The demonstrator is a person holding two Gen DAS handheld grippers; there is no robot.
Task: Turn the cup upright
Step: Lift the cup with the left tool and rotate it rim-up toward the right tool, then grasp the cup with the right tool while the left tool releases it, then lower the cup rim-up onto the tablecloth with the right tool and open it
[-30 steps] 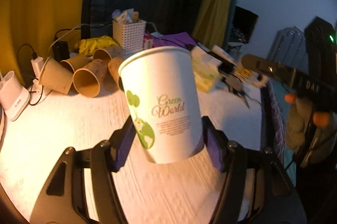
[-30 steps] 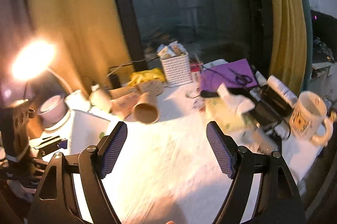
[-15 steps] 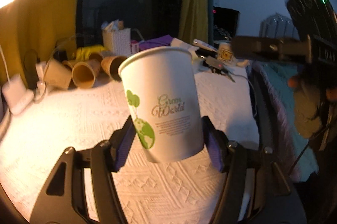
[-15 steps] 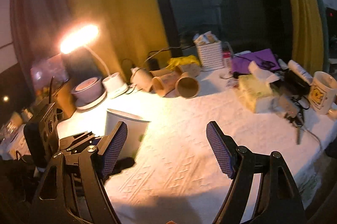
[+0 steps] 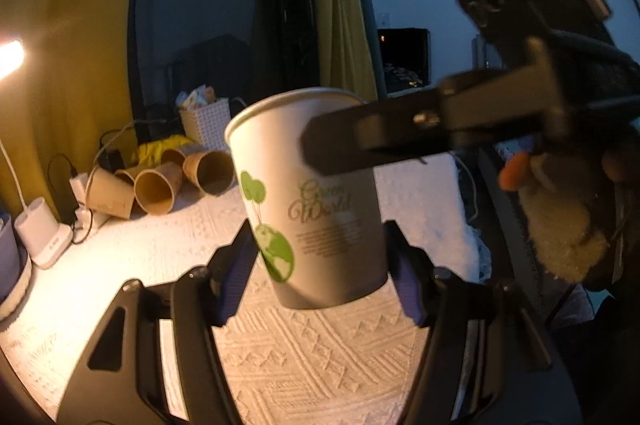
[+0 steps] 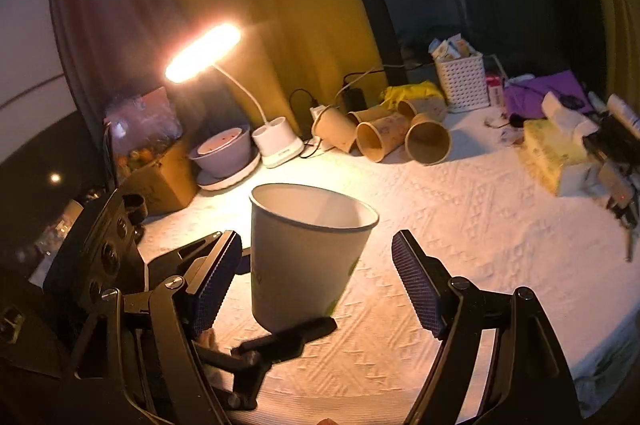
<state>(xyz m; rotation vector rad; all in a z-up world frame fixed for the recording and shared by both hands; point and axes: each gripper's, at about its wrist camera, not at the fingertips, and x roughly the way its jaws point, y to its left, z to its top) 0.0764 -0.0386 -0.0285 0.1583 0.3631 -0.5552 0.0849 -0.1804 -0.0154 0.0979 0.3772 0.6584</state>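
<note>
A white paper cup (image 5: 308,201) printed "Green World" with a green tree and globe is held mouth up, slightly tilted, between the pads of my left gripper (image 5: 320,273), which is shut on its lower part, above the white tablecloth (image 5: 300,365). In the right wrist view the same cup (image 6: 304,249) shows its open mouth, with the left gripper's fingers (image 6: 288,339) at its base. My right gripper (image 6: 316,285) is open, its pads on either side of the cup and apart from it. Its finger (image 5: 400,141) crosses in front of the cup's upper right.
Several brown paper cups (image 6: 384,137) lie on their sides at the back by a white basket (image 6: 462,81). A lit desk lamp (image 6: 204,51), a bowl (image 6: 224,153) and a cardboard box (image 6: 160,177) stand at the left. A tissue box (image 6: 554,149) and clutter lie at the right.
My right gripper has swung left and closed in until its open pads flank the cup. The left gripper keeps holding the cup mouth up.
</note>
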